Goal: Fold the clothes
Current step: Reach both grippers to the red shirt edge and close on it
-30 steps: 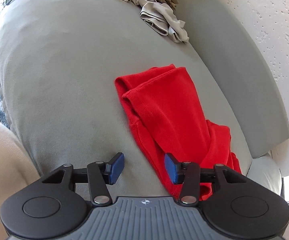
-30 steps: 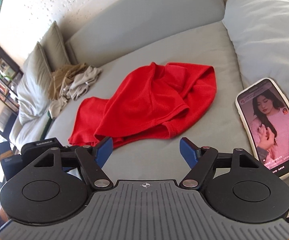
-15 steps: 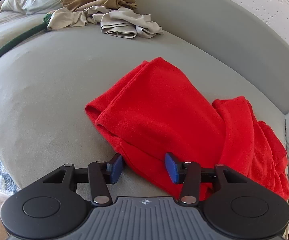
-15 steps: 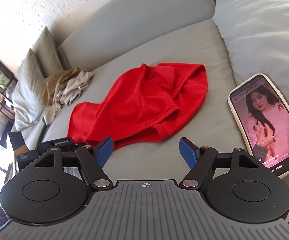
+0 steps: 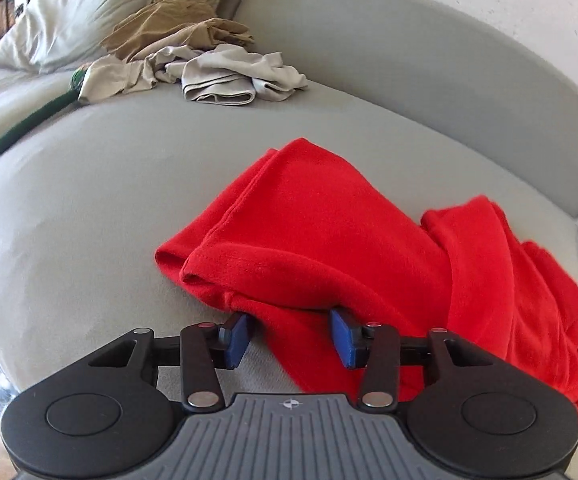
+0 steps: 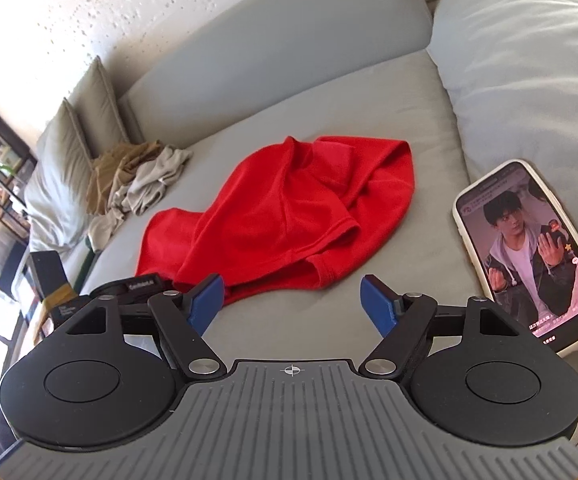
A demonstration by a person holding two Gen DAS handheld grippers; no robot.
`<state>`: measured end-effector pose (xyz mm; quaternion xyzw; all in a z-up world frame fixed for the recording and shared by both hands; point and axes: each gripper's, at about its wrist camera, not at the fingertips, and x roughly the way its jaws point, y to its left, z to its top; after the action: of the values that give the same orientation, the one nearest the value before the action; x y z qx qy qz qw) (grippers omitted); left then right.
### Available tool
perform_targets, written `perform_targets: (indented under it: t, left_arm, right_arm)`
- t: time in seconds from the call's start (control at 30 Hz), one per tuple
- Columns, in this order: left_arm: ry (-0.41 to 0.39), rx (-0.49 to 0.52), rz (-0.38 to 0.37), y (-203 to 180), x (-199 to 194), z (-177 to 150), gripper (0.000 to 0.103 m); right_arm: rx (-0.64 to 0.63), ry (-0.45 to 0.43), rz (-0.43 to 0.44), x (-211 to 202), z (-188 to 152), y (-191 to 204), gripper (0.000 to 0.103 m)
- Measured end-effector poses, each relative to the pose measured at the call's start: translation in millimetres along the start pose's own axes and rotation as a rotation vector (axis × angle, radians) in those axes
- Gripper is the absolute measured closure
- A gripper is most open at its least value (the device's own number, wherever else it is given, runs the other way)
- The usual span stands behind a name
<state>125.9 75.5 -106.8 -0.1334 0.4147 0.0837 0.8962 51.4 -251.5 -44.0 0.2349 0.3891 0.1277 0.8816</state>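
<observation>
A crumpled red shirt [image 5: 329, 232] lies on the grey sofa seat [image 5: 109, 184]. My left gripper [image 5: 291, 338] is open, its blue pads on either side of the shirt's near hem, with red cloth between them. In the right wrist view the red shirt [image 6: 285, 216] lies in the middle of the seat. My right gripper [image 6: 292, 304] is open and empty, just short of the shirt's near edge by a sleeve. The left gripper's body [image 6: 137, 286] shows at the shirt's left end.
A heap of beige and grey clothes [image 5: 209, 68] lies further along the sofa, also in the right wrist view [image 6: 137, 184]. A phone [image 6: 529, 252] with a lit screen lies on the seat right of the shirt. Cushions [image 6: 529, 60] and the backrest [image 6: 289, 40] border the seat.
My left gripper has swung round and closed in on the shirt's hem, so cloth now lies between its open pads. My right gripper has drawn slightly nearer the shirt.
</observation>
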Motion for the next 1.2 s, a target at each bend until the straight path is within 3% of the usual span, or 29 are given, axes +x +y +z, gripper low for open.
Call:
perform_targets:
  t: [0.1,0.17,0.23,0.27,0.43,0.57,0.7,0.97,1.1,1.2]
  left_arm:
    - [-0.02,-0.063,-0.02,6,3,4,0.088]
    - [-0.014,-0.028,-0.012,3,1,2,0.091]
    - [-0.006,0.018,0.0,-2,-2,-1,0.091]
    - [0.0,0.036,0.004,-3,-3,-2,0.091]
    - [0.027,0.06,-0.022,7,-10,-3,0.09]
    - [0.02,-0.004,-0.08,24,-10,-6,0.087]
    - [0.006,0.0,-0.097,28,-11,-9,0.085]
    - [0.011,0.088,-0.06,20,-5,-6,0.083]
    - [-0.014,0.073,-0.026,18,5,0,0.083]
    - [-0.033,0.018,-0.042,23,7,0,0.083]
  right_arm:
    - [0.047,-0.002,0.017,5,4,-11,0.027]
    - [0.037,0.013,0.013,13,7,-17,0.048]
    - [-0.035,0.01,-0.015,24,11,-17,0.064]
    - [-0.066,0.007,-0.037,30,14,-17,0.065]
    - [-0.046,0.03,-0.15,61,36,-37,0.065]
    - [0.001,0.078,-0.194,88,43,-56,0.065]
    - [0.049,0.035,-0.179,109,44,-69,0.065]
    - [-0.009,-0.001,-0.183,120,39,-68,0.065]
    - [-0.062,-0.028,-0.197,121,35,-63,0.062]
    - [-0.047,-0.046,-0.182,123,37,-64,0.056]
